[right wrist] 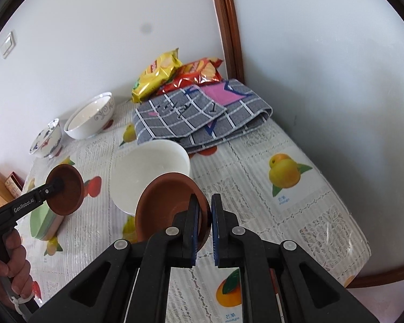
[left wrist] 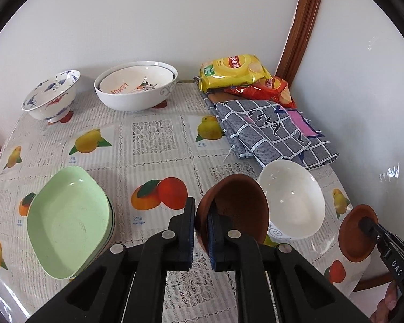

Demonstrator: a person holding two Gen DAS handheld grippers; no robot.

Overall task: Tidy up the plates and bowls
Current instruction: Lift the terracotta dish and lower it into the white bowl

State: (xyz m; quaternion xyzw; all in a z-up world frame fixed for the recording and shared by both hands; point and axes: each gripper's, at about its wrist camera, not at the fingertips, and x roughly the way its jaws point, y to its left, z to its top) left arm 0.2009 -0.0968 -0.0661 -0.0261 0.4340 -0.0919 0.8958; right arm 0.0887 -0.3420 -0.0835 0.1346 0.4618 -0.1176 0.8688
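The left tongs [left wrist: 202, 231] cover the near rim of the brown bowl [left wrist: 237, 207] they grasp, and that bowl in turn hides the left edge of the plain white bowl [left wrist: 293, 202] behind it. In the right wrist view the right tongs [right wrist: 204, 231] mask the lower right rim of the second brown bowl [right wrist: 169, 204]; the green dishes [right wrist: 43, 223] at lower left are mostly hidden behind the left tongs' bowl. The person's hand [right wrist: 10, 263] is cut off by the left frame edge.

Both brown bowls are matte terracotta-coloured and small, each tipped on edge above the fruit-print tabletop [left wrist: 153, 145], pinched by the rim. The stacked pale green dishes [left wrist: 67, 226] sit at lower left of the left wrist view. Two nested white bowls [left wrist: 137, 86] and a blue-patterned footed bowl [left wrist: 51, 97] stand by the wall at upper left; the inner one bears orange lettering.

Both tongs are clenched on their bowls, angled forward and down over the near tabletop edge.
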